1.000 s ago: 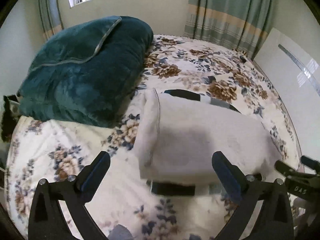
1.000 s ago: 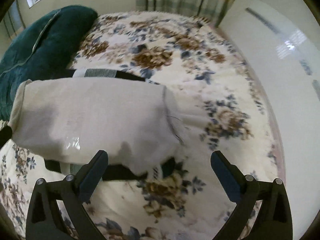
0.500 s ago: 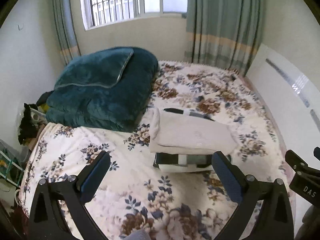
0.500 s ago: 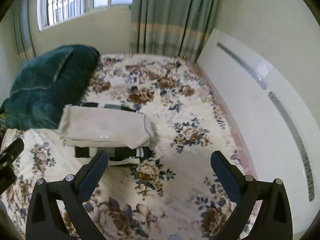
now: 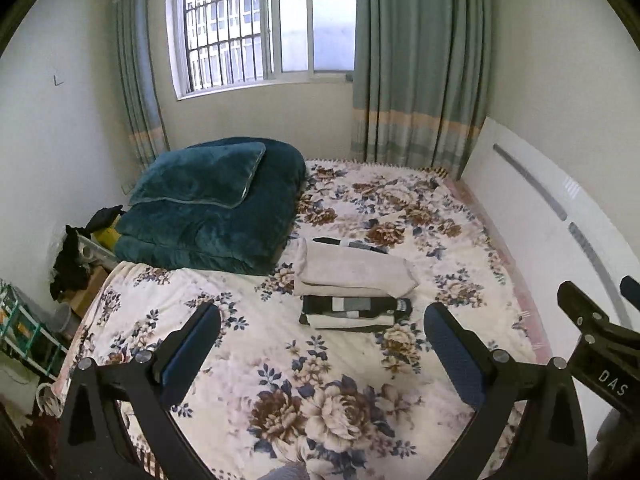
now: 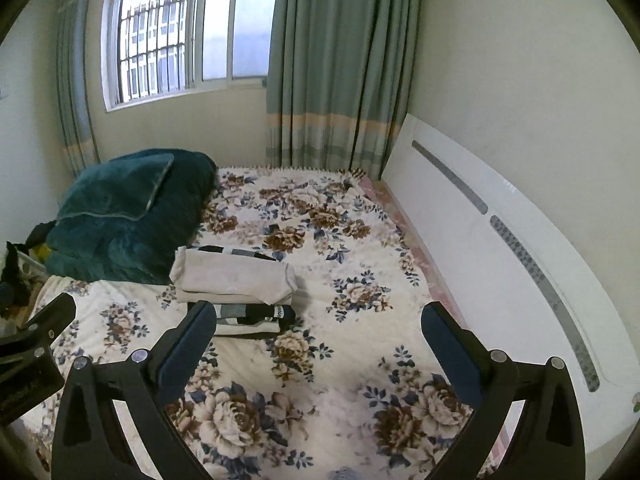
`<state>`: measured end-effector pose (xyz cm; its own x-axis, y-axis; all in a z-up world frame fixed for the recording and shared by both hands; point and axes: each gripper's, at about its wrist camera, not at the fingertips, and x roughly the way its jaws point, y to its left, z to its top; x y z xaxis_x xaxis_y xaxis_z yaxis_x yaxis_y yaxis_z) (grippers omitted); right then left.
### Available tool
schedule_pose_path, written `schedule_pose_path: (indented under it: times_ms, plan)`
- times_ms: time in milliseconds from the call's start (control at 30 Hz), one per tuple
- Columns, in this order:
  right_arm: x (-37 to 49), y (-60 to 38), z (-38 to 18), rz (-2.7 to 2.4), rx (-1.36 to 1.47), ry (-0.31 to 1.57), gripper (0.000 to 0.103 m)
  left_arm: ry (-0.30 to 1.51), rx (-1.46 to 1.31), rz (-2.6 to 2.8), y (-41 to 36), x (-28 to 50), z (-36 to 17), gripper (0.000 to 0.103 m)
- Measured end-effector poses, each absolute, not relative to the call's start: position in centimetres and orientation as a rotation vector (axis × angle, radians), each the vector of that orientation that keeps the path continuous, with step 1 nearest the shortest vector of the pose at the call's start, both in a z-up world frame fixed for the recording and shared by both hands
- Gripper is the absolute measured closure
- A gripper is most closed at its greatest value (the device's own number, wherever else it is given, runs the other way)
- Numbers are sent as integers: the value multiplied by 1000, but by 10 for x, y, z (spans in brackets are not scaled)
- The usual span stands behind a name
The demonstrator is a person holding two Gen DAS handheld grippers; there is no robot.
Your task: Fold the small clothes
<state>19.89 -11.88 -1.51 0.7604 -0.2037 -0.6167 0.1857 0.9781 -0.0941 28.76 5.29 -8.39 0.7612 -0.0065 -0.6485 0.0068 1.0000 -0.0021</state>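
Observation:
A folded cream garment (image 5: 352,272) lies on top of a folded black, grey and white striped garment (image 5: 356,312) in a small stack on the floral bed (image 5: 320,392). The stack also shows in the right wrist view, cream piece (image 6: 236,278) over striped piece (image 6: 252,318). My left gripper (image 5: 320,344) is open and empty, held well back from the stack and above the bed. My right gripper (image 6: 318,344) is open and empty too, to the right of the stack.
A folded dark green blanket (image 5: 212,208) lies at the far left of the bed. A white headboard (image 5: 560,240) runs along the right side. Curtains (image 5: 420,60) and a window (image 5: 256,24) are behind. Clutter (image 5: 76,256) sits on the floor at left.
Both grippers have pulled far back and up from the stack, which was close under the fingers a second ago. The stack has stayed in place. Both stay open.

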Motion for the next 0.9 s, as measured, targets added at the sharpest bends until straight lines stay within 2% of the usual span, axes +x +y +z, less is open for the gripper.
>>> schedule_pose_path:
  times_ms: [300,900]
  plan:
    - [130,-127,20,-188,-20,627,0,667,-1,-17,47,241,-60,0]
    - [112,-129,34,-160,-15,605,0,628,-9,14,49,216,-51,0]
